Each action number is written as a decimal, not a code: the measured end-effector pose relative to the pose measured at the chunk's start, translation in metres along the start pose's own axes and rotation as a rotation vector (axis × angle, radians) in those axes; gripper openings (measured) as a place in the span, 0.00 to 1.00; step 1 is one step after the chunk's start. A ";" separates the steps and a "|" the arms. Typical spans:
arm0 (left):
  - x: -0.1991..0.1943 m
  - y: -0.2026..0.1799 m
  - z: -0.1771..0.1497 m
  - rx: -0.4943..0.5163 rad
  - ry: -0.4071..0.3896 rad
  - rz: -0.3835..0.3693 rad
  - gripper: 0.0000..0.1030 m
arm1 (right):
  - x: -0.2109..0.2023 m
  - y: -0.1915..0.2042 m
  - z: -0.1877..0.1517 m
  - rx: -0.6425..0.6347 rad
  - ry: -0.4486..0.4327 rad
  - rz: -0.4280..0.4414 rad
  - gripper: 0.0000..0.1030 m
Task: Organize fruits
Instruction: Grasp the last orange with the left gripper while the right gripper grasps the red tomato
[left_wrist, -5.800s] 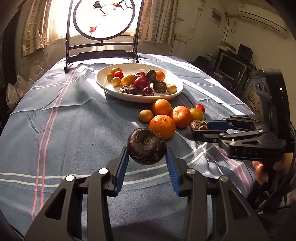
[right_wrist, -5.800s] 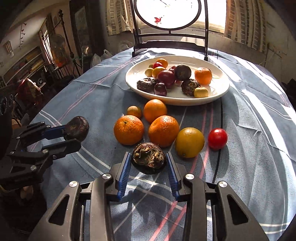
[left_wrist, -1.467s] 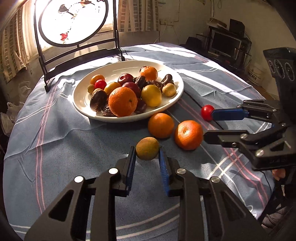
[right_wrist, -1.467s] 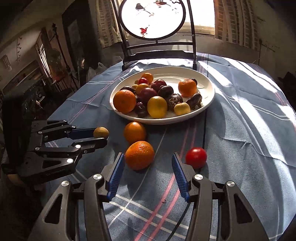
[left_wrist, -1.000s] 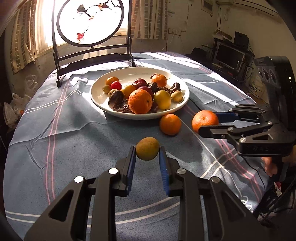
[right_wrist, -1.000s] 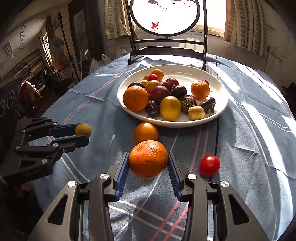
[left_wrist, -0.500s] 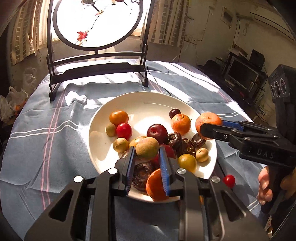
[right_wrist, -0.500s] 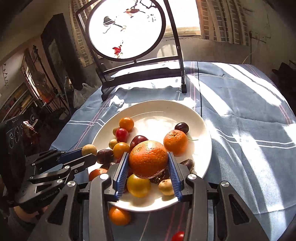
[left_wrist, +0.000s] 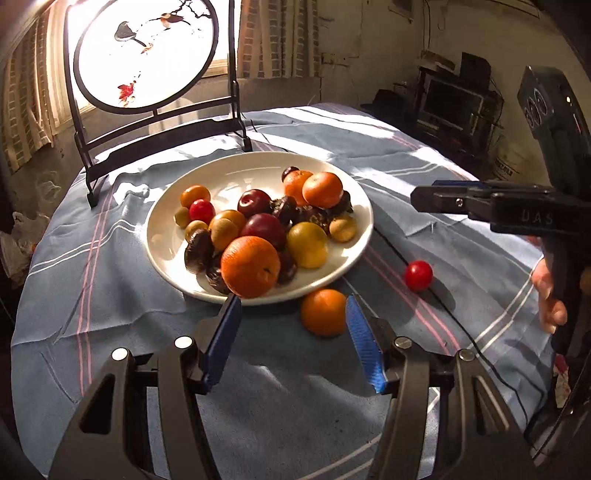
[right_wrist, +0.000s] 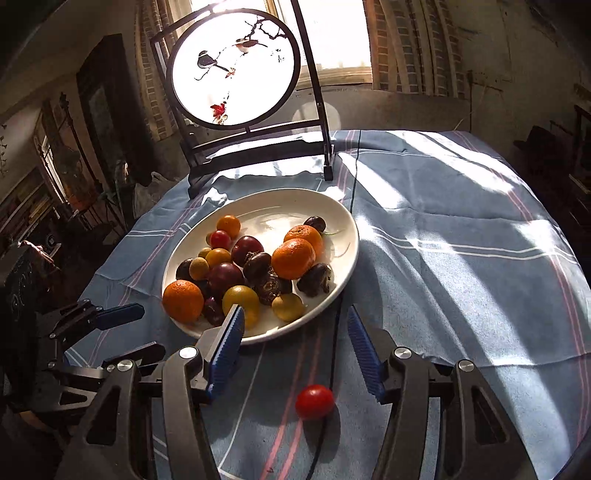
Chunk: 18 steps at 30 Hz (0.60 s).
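A white plate (left_wrist: 364, 206) (right_wrist: 347, 218) piled with oranges, plums, dark chestnut-like fruits and small yellow fruits sits mid-table. My left gripper (left_wrist: 291, 332) (right_wrist: 140, 330) hovers just short of the plate's near rim, its jaws opening with nothing between them. One orange (left_wrist: 323, 312) lies on the cloth right ahead of its right fingertip. My right gripper (right_wrist: 295, 332) (left_wrist: 424, 195) is also at the plate's near edge, its jaws opening and empty. A red tomato (right_wrist: 314, 401) (left_wrist: 418, 275) rests on the cloth below the right gripper's fingers.
A blue striped tablecloth (left_wrist: 92, 295) covers the round table. A round painted screen on a black stand (left_wrist: 144, 55) (right_wrist: 236, 66) stands behind the plate. A thin black cable (right_wrist: 334, 354) crosses the cloth. A person's hand (left_wrist: 550, 295) holds the right gripper. Dark furniture surrounds the table.
Both grippers have let go: the small yellow-brown fruit and the orange now lie on the plate. Both jaws have spread and both grippers have drawn back to the plate's near side.
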<state>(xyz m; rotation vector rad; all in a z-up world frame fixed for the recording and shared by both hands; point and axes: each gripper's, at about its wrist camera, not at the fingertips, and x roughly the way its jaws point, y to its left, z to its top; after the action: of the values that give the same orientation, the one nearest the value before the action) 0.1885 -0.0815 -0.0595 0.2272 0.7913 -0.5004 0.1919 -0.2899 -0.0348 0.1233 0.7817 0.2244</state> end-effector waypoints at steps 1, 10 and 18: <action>0.007 -0.008 -0.004 0.018 0.020 0.003 0.56 | -0.002 -0.003 -0.006 0.001 0.005 -0.006 0.57; 0.062 -0.014 0.005 -0.058 0.138 -0.008 0.38 | 0.008 -0.017 -0.032 0.006 0.075 -0.030 0.57; 0.010 -0.011 -0.009 -0.071 0.037 -0.034 0.37 | 0.032 0.019 -0.041 -0.174 0.149 -0.053 0.55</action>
<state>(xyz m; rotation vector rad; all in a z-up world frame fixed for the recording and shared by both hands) 0.1835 -0.0908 -0.0726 0.1579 0.8482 -0.5011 0.1815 -0.2630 -0.0821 -0.0798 0.9090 0.2527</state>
